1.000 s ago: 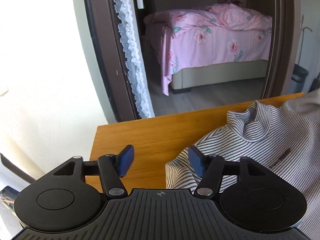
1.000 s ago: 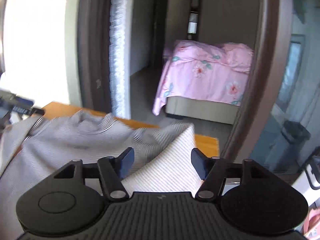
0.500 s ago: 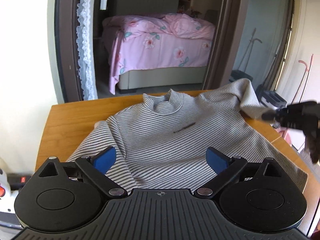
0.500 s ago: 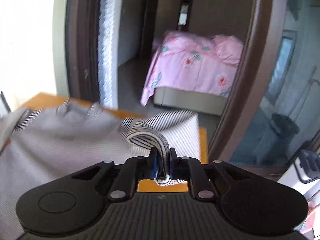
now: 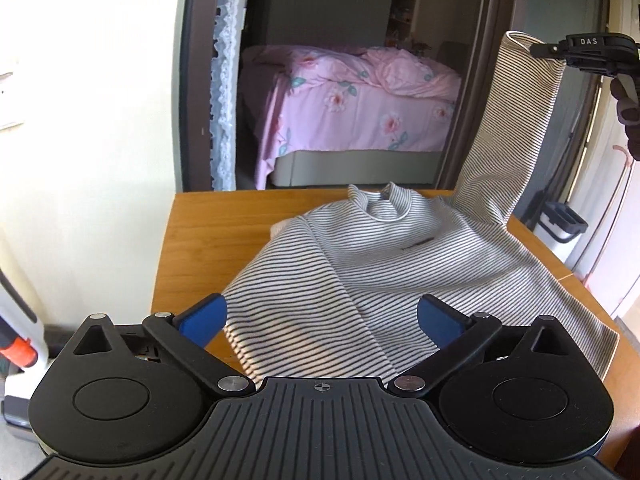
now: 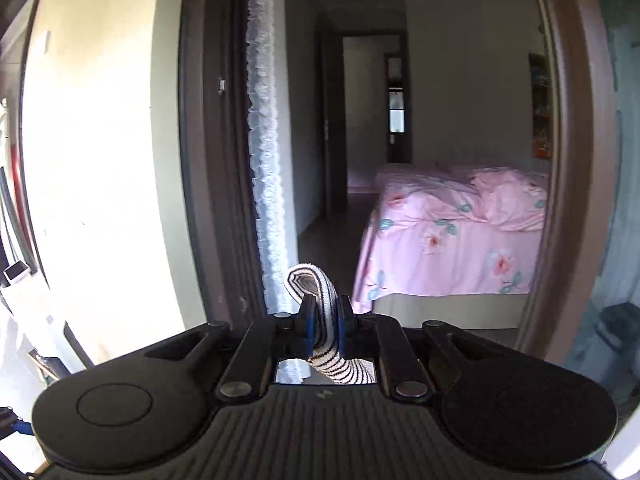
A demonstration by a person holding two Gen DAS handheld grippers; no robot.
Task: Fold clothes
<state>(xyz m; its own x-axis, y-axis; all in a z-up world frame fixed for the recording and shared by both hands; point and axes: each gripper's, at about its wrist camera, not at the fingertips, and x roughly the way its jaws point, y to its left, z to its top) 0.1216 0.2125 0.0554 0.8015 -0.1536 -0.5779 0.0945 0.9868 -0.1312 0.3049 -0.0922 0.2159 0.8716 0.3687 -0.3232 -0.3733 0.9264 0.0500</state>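
Observation:
A grey-and-black striped long-sleeved top [image 5: 400, 264] lies front up on a wooden table [image 5: 192, 240], collar toward the far edge. My left gripper [image 5: 320, 320] is open and empty, its blue pads above the near left part of the top. My right gripper [image 6: 324, 322] is shut on the cuff of the top's sleeve [image 6: 316, 292]. In the left wrist view the right gripper [image 5: 536, 48] holds that sleeve [image 5: 512, 128] stretched up high above the table's far right corner.
Beyond the table's far edge is a brown door frame [image 5: 188, 80] with a lace curtain [image 5: 224, 100], opening on a bedroom with a pink flowered bed [image 5: 352, 112]. A white wall [image 5: 88, 120] is at left. A dark bin [image 5: 564, 220] stands at right.
My right gripper closed on the sleeve cuff and lifted it high, so the sleeve now hangs stretched upward. My left gripper pulled back from the left sleeve and opened wider.

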